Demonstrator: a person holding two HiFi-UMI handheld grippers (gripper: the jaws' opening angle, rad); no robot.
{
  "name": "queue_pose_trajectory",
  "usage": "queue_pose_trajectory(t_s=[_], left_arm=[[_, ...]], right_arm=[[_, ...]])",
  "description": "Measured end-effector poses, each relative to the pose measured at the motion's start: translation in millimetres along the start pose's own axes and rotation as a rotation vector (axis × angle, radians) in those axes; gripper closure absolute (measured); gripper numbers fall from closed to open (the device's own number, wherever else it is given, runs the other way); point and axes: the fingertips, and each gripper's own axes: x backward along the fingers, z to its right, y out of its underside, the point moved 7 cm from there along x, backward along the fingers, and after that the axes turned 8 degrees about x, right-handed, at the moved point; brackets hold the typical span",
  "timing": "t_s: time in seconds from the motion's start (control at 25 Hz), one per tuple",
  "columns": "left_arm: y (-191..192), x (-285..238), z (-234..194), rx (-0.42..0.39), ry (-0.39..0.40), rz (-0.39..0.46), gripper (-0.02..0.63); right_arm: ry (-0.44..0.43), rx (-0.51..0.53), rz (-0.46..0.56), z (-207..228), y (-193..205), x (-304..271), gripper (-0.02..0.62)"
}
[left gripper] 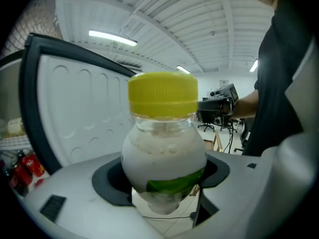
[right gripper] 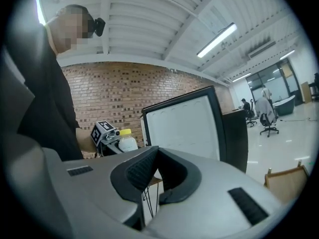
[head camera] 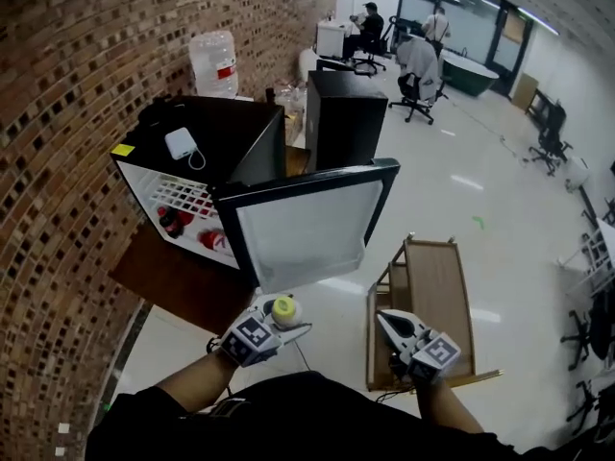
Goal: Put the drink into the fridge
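While the left claw (head camera: 286, 323) grips a yellow-capped drink bottle (left gripper: 163, 153) low in the frame, just below the open fridge door (head camera: 307, 227), the right claw (head camera: 388, 321) sits pinched narrow and empty at lower right; the fridge (head camera: 231, 137) stands upper left.

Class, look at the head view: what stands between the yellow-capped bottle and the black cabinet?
The fridge's open door stands between the bottle and the black cabinet, its white inner face toward the bottle; the head view shows it.
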Motion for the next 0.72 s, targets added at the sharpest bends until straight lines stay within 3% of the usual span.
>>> queue_pose_trajectory(t_s=[0.44,0.72], left_arm=[[24,141,-111,0.235,-0.118,0.167,0.278],[15,203,-189,0.350,-0.151,0.296,0.279]], right_arm=[[-0.175,0.052,-0.036,-78,-23,-142,0.606],[-0.199,0.082,-0.051,-118,-38,-182,0.606]])
